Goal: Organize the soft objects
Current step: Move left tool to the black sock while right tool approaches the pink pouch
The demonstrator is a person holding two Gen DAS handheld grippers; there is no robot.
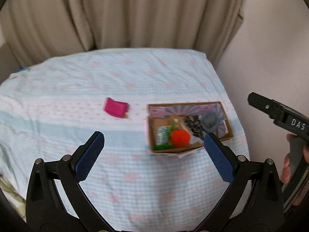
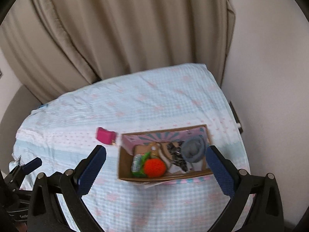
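i see a cardboard box (image 2: 123, 164) open-topped on the bed, pink/teal printed far flap. inside: orange fuzzy ball (image 2: 155, 167) at the near left, green-white item (image 2: 137, 163) touching its left side, black-white patterned cloth (image 2: 176, 155) in the middle, grey rolled fabric (image 2: 193, 149) at the right end. pink pouch (image 1: 116, 107) lies flat, apart, left of the box.

Both tongs (image 1: 154, 147) (image 2: 156, 159) agape, empty.
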